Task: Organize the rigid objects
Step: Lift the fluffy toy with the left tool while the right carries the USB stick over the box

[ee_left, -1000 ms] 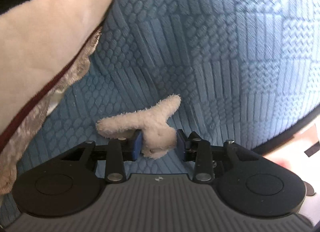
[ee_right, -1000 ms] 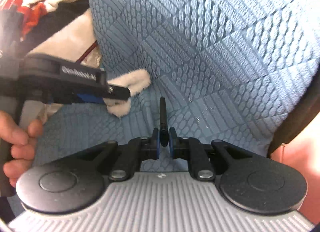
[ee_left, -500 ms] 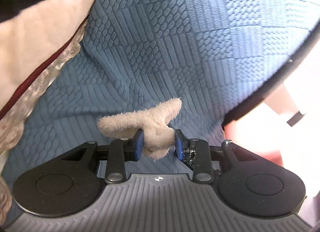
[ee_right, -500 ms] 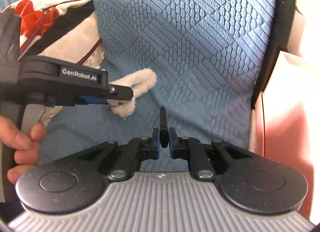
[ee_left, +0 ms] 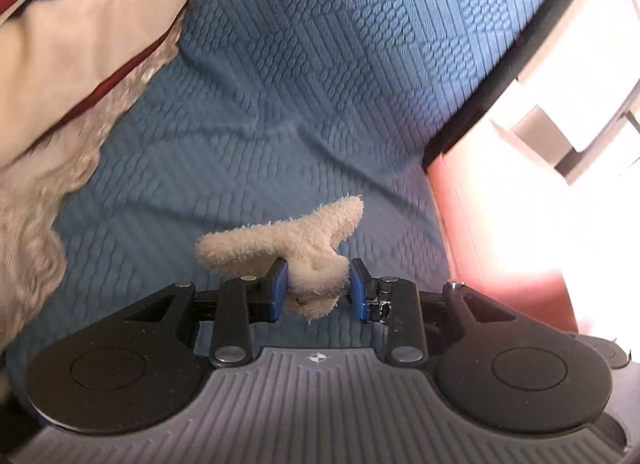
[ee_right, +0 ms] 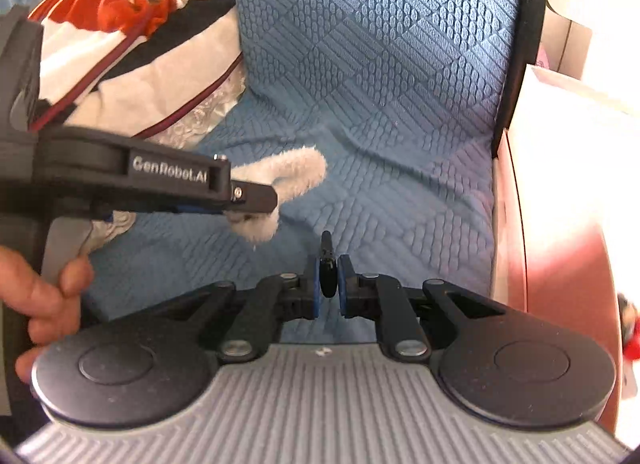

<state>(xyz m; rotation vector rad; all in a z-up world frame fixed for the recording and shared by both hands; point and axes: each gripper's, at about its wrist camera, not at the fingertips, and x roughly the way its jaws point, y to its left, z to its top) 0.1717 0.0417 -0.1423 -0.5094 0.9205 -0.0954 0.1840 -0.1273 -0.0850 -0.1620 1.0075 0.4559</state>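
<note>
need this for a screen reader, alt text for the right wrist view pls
The right gripper is shut on a thin black object above a blue textured cover. At left, the left gripper holds a fuzzy cream item.

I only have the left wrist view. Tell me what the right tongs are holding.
Observer: The right tongs are shut on a slim black object, standing upright between the blue pads.
Operator: Report where my left tongs sit relative to them.
Observer: The left tongs come in from the left, ahead of the right ones, gripping the fluffy cream toy above the blue textured cover.
Operator: Say what lies behind them.
Observer: A red, white and black cloth bundle, piled at the upper left.
</note>
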